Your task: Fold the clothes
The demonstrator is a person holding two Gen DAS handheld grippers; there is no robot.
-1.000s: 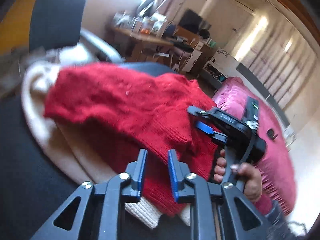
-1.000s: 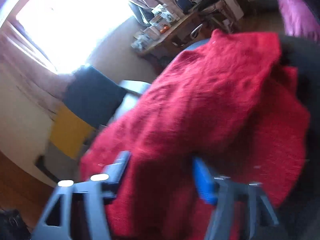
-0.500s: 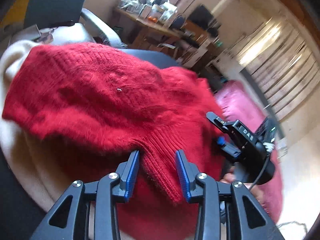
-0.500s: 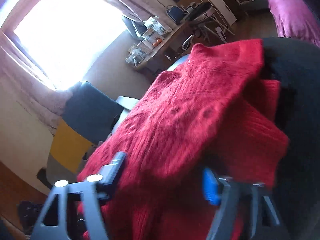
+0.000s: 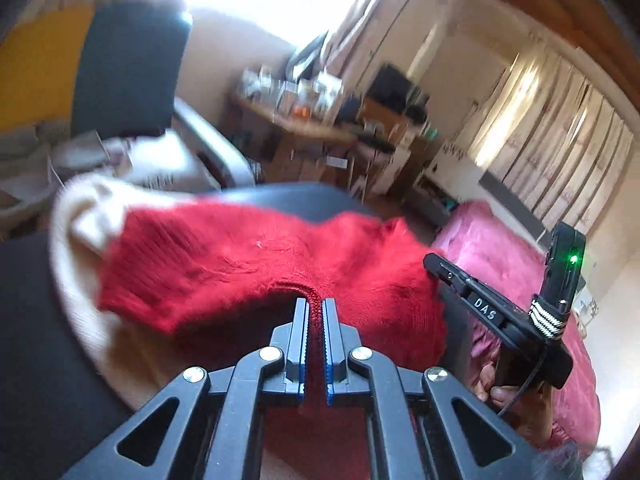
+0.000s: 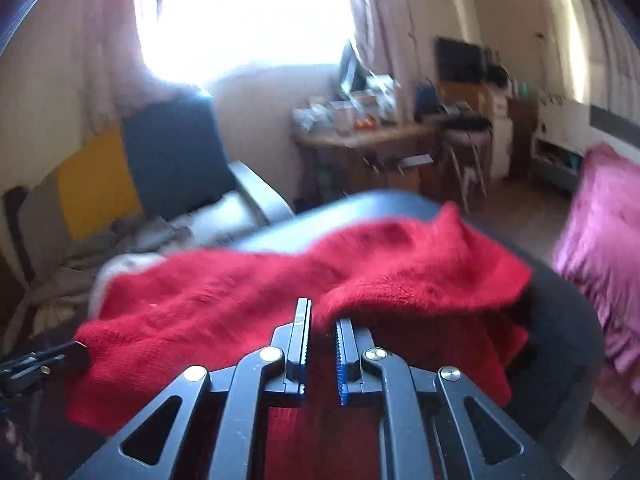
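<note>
A sunlit window [image 6: 248,12] glares over a blurred, cluttered wooden desk [image 6: 372,136] against the far wall. A dark-backed chair [image 5: 128,68] stands left beside a yellow panel [image 5: 36,68], with a pink-covered bed [image 5: 500,256] at right and what appear to be pale curtains [image 5: 560,136].

red sweater [image 5: 248,264] piled on cream garment [image 5: 76,280]; dark surface [image 5: 36,340] bare left; pink bed [image 6: 604,248] crowds right.

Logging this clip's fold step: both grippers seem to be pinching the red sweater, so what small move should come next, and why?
Probably lift both grippers together and carry the pinched edge forward to fold it. The left gripper is shut on the red sweater, the right gripper grips it too, and it lies bunched on the cream garment.
</note>
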